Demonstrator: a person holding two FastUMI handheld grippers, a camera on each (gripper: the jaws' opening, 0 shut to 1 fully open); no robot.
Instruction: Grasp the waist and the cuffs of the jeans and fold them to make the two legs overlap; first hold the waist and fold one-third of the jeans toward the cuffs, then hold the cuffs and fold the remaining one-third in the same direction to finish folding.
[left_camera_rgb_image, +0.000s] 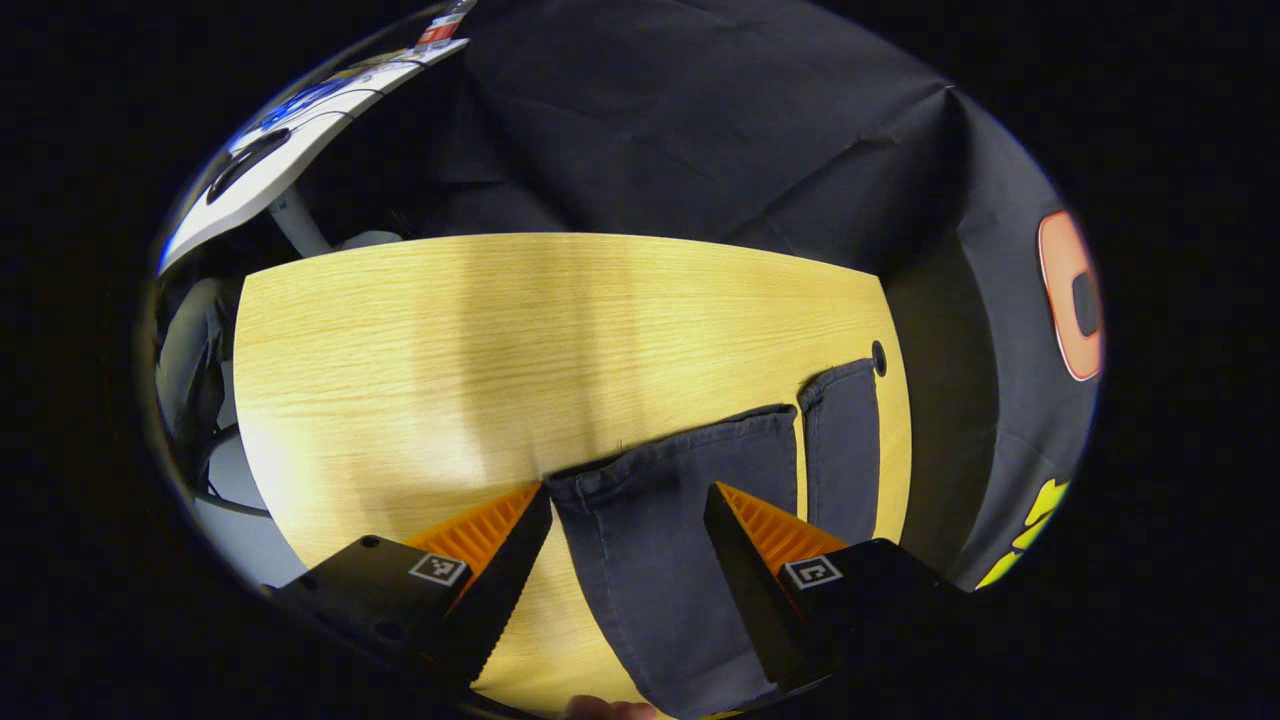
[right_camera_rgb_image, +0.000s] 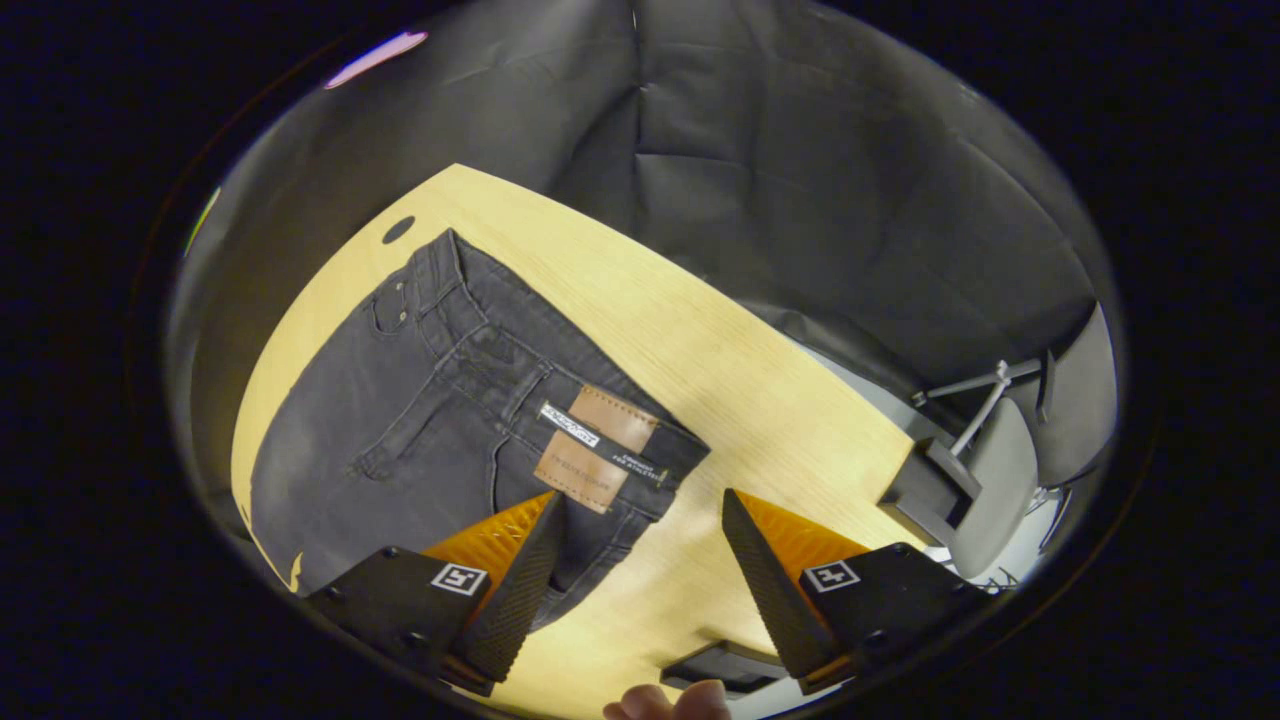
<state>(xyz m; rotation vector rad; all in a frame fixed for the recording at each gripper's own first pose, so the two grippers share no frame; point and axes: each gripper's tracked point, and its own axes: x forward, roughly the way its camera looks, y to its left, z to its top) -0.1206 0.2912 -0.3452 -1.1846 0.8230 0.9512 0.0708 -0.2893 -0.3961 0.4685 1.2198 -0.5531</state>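
Left gripper view: left gripper (left_camera_rgb_image: 627, 500) spread above jeans (left_camera_rgb_image: 660, 540) cuffs; right gripper (right_camera_rgb_image: 640, 505) spread

Left gripper view rides above the cuff end of the jeans (left_camera_rgb_image: 690, 540), tilted down and forward across the tabletop (left_camera_rgb_image: 450, 340) toward its far edge and the booth's black cloth wall – own fingers spread at the bottom, close over the nearer leg. A small dark hole (left_camera_rgb_image: 879, 357) sits at the tabletop's far right corner.

Right gripper view hangs above the waist end of the jeans (right_camera_rgb_image: 420, 430), looking down and across – the tabletop (right_camera_rgb_image: 740, 420) runs diagonally, a chair (right_camera_rgb_image: 985, 470) past its right edge. The hole (right_camera_rgb_image: 398, 229) shows at the far left corner.

Shared: same tabletop, same jeans from opposite ends, the hole, the cloth wall behind.
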